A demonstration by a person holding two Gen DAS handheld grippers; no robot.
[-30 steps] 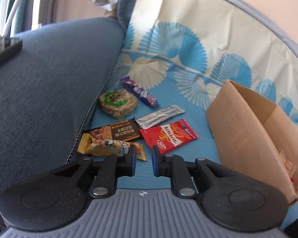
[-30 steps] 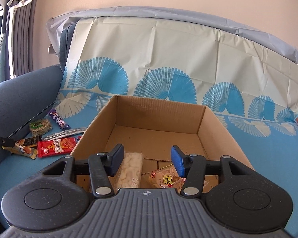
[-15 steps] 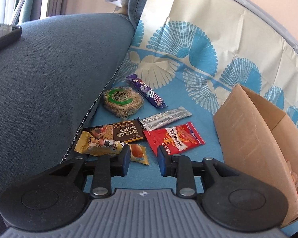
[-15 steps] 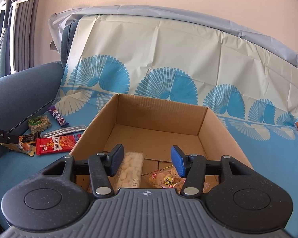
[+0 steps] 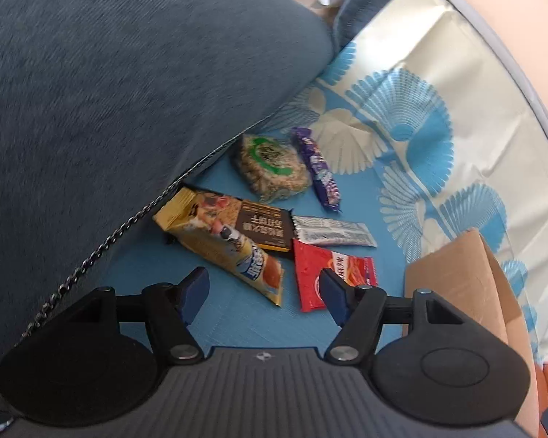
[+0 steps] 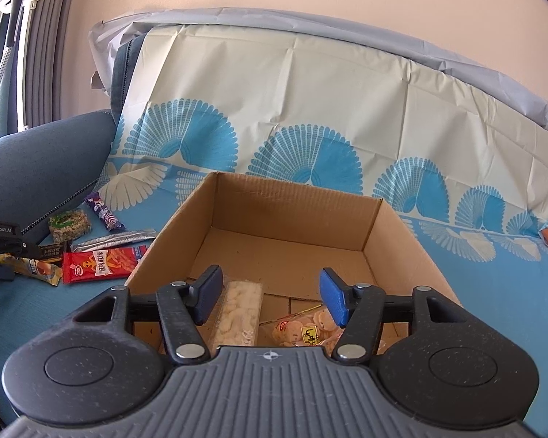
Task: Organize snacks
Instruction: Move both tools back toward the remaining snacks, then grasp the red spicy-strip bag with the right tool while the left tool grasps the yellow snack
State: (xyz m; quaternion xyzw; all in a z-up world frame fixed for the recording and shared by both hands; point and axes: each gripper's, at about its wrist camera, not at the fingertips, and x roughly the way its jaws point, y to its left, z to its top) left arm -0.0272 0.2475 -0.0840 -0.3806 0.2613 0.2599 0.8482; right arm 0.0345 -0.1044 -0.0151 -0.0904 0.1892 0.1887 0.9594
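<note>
Several snacks lie on the blue sofa cover beside the armrest: a yellow bar (image 5: 223, 244), a brown packet (image 5: 265, 228), a red packet (image 5: 328, 273), a silver bar (image 5: 332, 231), a purple bar (image 5: 319, 169) and a round rice cake (image 5: 270, 168). My left gripper (image 5: 263, 294) hovers just short of the yellow bar's near end, jaws opening, nothing between them. The cardboard box (image 6: 292, 219) holds a pale cracker pack (image 6: 237, 314) and a bag of round crackers (image 6: 307, 330). My right gripper (image 6: 270, 297) hangs over the box's near edge, jaws opening and empty.
The dark blue armrest (image 5: 109, 109) rises close on the left of the snacks. The box corner (image 5: 464, 281) stands to their right. A patterned cover (image 6: 310, 109) drapes the sofa back. The left gripper's body (image 6: 0, 241) shows at the right view's left edge.
The left gripper's jaws went from shut to wide apart while it rolled and dropped closer to the snacks. The right gripper's jaws spread a little; it stayed over the box.
</note>
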